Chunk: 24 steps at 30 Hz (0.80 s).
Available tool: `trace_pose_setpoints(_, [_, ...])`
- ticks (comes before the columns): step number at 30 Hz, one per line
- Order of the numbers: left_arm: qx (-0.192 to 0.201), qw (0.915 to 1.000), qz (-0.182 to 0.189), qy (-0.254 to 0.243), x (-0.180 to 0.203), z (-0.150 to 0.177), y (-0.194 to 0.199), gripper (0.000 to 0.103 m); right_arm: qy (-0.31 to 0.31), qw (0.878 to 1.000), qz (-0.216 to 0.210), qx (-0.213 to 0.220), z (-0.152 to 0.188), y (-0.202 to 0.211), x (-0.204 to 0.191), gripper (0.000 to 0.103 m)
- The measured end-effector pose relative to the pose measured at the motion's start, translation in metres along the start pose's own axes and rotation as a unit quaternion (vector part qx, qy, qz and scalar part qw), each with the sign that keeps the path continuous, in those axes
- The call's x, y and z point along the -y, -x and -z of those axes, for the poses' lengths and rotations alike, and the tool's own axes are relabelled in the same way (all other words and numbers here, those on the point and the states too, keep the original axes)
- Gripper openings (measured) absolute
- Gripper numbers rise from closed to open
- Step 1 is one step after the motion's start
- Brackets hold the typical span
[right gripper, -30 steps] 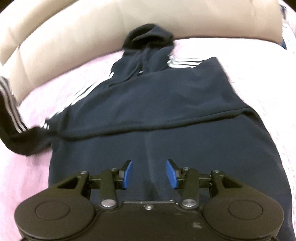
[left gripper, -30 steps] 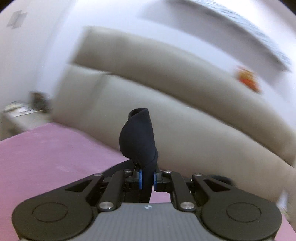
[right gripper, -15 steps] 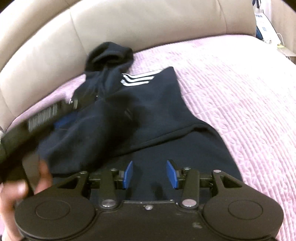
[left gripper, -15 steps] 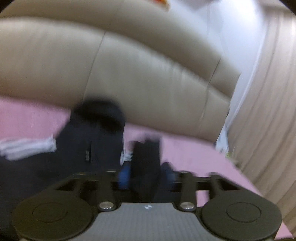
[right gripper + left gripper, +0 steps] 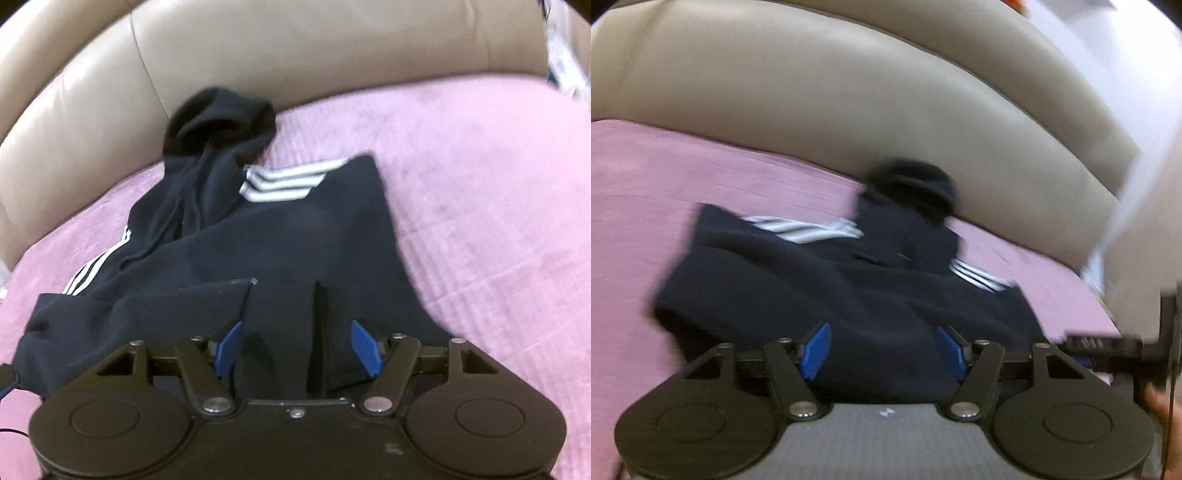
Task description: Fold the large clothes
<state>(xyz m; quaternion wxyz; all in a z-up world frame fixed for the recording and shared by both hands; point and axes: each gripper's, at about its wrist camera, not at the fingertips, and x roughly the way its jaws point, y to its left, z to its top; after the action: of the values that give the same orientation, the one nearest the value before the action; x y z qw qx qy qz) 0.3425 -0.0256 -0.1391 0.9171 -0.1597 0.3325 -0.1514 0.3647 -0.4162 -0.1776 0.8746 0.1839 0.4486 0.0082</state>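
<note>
Since 1.0 s ago: left gripper (image 5: 884,349) let go of dark sleeve fabric, blue pads now spread apart, nothing clamped; sleeve now laid across body. Right gripper (image 5: 297,347) wider than before, pads apart, empty, low over hem. Navy hoodie (image 5: 280,236) lies flat on pink bedspread (image 5: 480,206), both sleeves folded in, white stripes (image 5: 288,181) showing at shoulders. Hood (image 5: 221,122) bunched at far end, touching beige headboard (image 5: 295,51). Left view motion-blurred; part of right gripper visible at its right edge.
</note>
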Motion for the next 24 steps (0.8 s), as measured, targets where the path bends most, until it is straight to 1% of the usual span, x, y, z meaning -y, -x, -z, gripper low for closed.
trace_pose_setpoints(1, [0.006, 0.9999, -0.012, 0.007, -0.009, -0.005, 0.004, 0.060, 0.000, 1.000, -0.012, -0.011, 0.001, -0.005, -0.001, 0.077])
trace_pose_setpoints(2, [0.012, 0.9995, -0.027, 0.005, -0.017, -0.013, 0.010, 0.058, 0.008, 1.000, -0.015, -0.013, 0.003, -0.007, -0.006, 0.067])
trace_pose_setpoints(3, [0.020, 0.9988, -0.045, 0.002, -0.025, -0.019, 0.014, 0.057, 0.026, 1.000, -0.012, -0.007, 0.007, -0.006, -0.014, 0.046])
trace_pose_setpoints(4, [0.026, 0.9978, -0.061, 0.001, -0.033, -0.025, 0.018, 0.057, 0.046, 0.999, -0.007, -0.004, 0.008, -0.004, -0.024, 0.033])
trace_pose_setpoints(5, [0.027, 0.9971, -0.072, 0.003, -0.041, -0.029, 0.022, 0.057, 0.060, 0.998, -0.003, 0.003, 0.008, -0.001, -0.032, 0.009])
trace_pose_setpoints(8, [0.034, 0.9947, -0.097, 0.009, -0.056, -0.041, 0.027, 0.057, 0.083, 0.996, -0.001, 0.045, 0.001, 0.024, -0.049, 0.007])
trace_pose_setpoints(10, [0.032, 0.9924, -0.118, -0.003, -0.058, -0.046, 0.026, 0.052, 0.094, 0.992, 0.015, 0.089, -0.011, 0.049, -0.053, 0.006])
trace_pose_setpoints(12, [0.027, 0.9901, -0.137, -0.015, -0.057, -0.050, 0.023, 0.049, 0.084, 0.987, 0.038, 0.132, -0.025, 0.075, -0.047, 0.006])
trace_pose_setpoints(14, [0.028, 0.9912, -0.128, -0.015, -0.059, -0.054, 0.023, 0.048, 0.071, 0.981, 0.069, 0.168, -0.035, 0.092, -0.034, 0.006])
trace_pose_setpoints(15, [0.029, 0.9923, -0.120, -0.011, -0.058, -0.056, 0.020, 0.048, 0.068, 0.979, 0.081, 0.175, -0.038, 0.096, -0.025, 0.007])
trace_pose_setpoints(16, [0.025, 0.9934, -0.111, -0.009, -0.058, -0.058, 0.016, 0.048, 0.061, 0.981, 0.084, 0.166, -0.041, 0.092, -0.018, 0.012])
trace_pose_setpoints(17, [0.017, 0.9944, -0.104, -0.011, -0.056, -0.057, 0.009, 0.048, 0.050, 0.985, 0.086, 0.143, -0.044, 0.083, -0.011, 0.021])
trace_pose_setpoints(18, [0.003, 0.9956, -0.093, -0.015, -0.054, -0.056, -0.002, 0.048, 0.043, 0.989, 0.091, 0.108, -0.046, 0.067, -0.003, 0.054])
trace_pose_setpoints(19, [-0.021, 0.9963, -0.081, -0.019, -0.052, -0.053, -0.014, 0.048, 0.044, 0.989, 0.113, 0.088, -0.044, 0.053, 0.003, 0.067])
trace_pose_setpoints(20, [-0.052, 0.9957, -0.072, -0.027, -0.050, -0.048, -0.028, 0.048, 0.050, 0.985, 0.143, 0.083, -0.040, 0.045, 0.006, 0.070])
trace_pose_setpoints(21, [-0.109, 0.9907, -0.068, -0.045, -0.046, -0.040, -0.047, 0.048, 0.059, 0.980, 0.172, 0.081, -0.036, 0.040, 0.008, 0.062])
trace_pose_setpoints(22, [-0.148, 0.9836, -0.081, -0.064, -0.043, -0.031, -0.061, 0.044, 0.058, 0.978, 0.181, 0.082, -0.033, 0.042, 0.009, 0.062])
trace_pose_setpoints(23, [-0.159, 0.9790, -0.103, -0.077, -0.041, -0.025, -0.066, 0.042, 0.048, 0.980, 0.171, 0.092, -0.029, 0.049, 0.011, 0.062])
trace_pose_setpoints(24, [-0.153, 0.9778, -0.111, -0.090, -0.038, -0.021, -0.064, 0.042, 0.039, 0.982, 0.151, 0.107, -0.027, 0.058, 0.010, 0.062])
